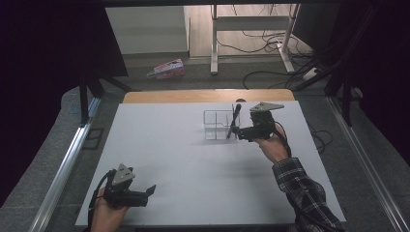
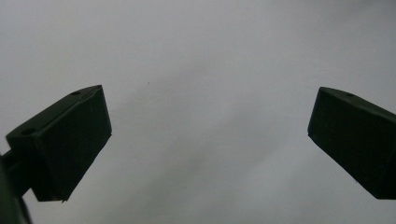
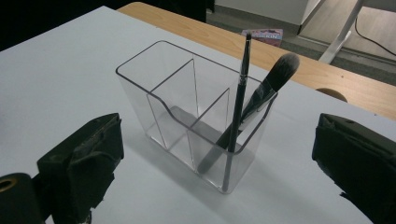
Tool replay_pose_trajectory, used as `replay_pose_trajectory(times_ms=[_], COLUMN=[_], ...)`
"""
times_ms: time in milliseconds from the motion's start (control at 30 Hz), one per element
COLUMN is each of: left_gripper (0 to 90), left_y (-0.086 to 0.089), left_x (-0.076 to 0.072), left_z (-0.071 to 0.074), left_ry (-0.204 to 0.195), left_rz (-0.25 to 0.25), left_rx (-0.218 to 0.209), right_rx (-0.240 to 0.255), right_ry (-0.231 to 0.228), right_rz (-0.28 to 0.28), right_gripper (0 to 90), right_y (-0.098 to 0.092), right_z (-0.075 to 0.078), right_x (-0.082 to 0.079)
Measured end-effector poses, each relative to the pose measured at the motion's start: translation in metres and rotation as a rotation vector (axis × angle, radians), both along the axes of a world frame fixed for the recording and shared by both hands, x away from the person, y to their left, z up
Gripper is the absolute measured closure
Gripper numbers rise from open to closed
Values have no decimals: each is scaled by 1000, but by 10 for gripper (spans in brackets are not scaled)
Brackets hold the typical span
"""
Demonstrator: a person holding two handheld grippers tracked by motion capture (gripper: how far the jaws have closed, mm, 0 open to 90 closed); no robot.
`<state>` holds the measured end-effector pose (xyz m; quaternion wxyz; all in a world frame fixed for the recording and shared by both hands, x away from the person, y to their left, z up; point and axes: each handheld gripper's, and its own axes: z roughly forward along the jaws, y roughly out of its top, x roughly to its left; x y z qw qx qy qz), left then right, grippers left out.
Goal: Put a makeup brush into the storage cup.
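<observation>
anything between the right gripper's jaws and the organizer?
Nothing: in the right gripper view, bare white table runs from the open right gripper to the clear organizer, which holds two brushes. The high view agrees.

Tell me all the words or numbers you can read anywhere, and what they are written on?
Pink and purple packet on the floor beyond the table: it carries print, but too small and blurred to read.
Clear plastic organiser with compartments: no words.
Thin black brush and fluffy grey-tipped brush standing in it: no readable marks.
White table: no words.
Nothing can be read for sure.
</observation>
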<state>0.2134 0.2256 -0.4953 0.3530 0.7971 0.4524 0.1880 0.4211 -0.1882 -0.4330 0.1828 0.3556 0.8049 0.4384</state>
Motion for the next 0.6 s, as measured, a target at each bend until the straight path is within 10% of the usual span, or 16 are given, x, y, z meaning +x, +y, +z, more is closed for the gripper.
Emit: replay_pose_trajectory(times_ms=[600], left_gripper=[0], left_y=[0], left_x=[0], left_z=[0], left_ry=[1], left_rz=[-1], left_rx=[8], right_rx=[15], right_ry=[32], right_rz=[15], right_gripper=[13], right_y=[-8], right_z=[-7], right_x=[-19])
